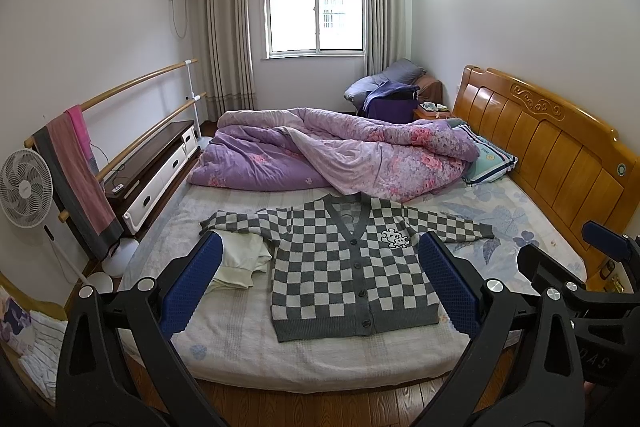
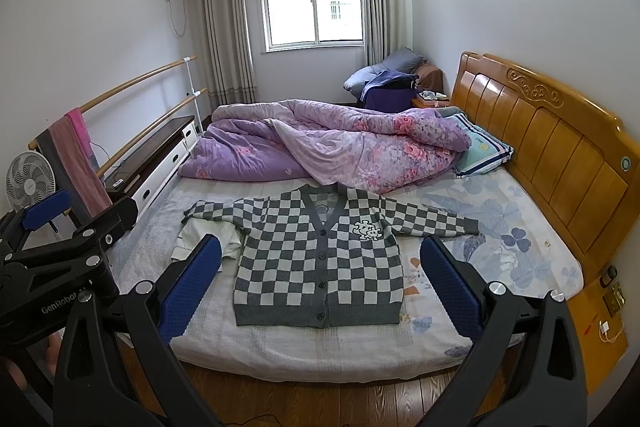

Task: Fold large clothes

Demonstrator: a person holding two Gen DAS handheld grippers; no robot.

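A checkered knit cardigan (image 1: 352, 267) is lying flat, buttoned, at centre frame on the bed (image 1: 240, 347). Both the left gripper (image 1: 320, 283) and right gripper (image 2: 320, 283) are hovering with jaws open, empty. The cardigan looks soft, floppy and stretchy; sleeve cuffs and hem corners are offering the best holds.

You have the cardigan (image 1: 352, 267) lying flat on the bed (image 1: 240, 355), near its front edge, sleeves spread toward the left and right edges. A folded garment (image 1: 240, 263) sits under its left sleeve. Behind the cardigan, the quilt (image 1: 340, 155) is heaped across the far half of the bed. The pillow (image 1: 488, 159) lies at the quilt's right end, against the headboard (image 1: 560, 147) along the right edge. Your 2 grippers hang before the front edge.
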